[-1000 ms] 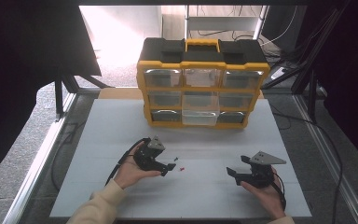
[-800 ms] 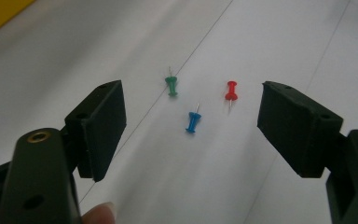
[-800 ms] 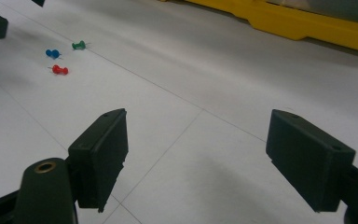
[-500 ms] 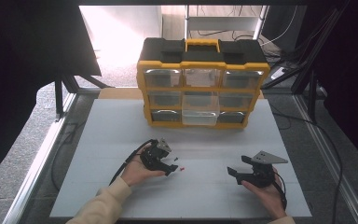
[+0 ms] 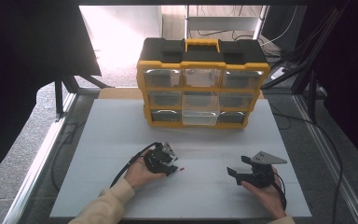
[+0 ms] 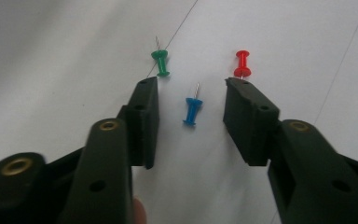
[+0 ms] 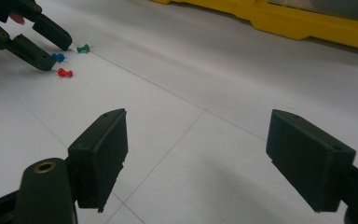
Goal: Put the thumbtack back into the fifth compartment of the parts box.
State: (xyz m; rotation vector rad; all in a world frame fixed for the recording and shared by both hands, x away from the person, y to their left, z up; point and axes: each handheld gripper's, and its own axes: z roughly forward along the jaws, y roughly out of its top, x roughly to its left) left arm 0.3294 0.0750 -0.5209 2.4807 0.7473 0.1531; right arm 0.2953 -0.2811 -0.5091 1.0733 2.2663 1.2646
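Where the white table [image 5: 121,140] ends, grey floor [image 5: 23,140] begins.

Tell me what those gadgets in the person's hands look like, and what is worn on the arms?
Each hand holds a black tool. The left gripper has two blocky black fingers with small holes and brass-coloured rivets; a black cable loops from it. The right gripper has the same flat black fingers and carries a grey three-cornered plate on top. The left arm wears a cream sleeve.
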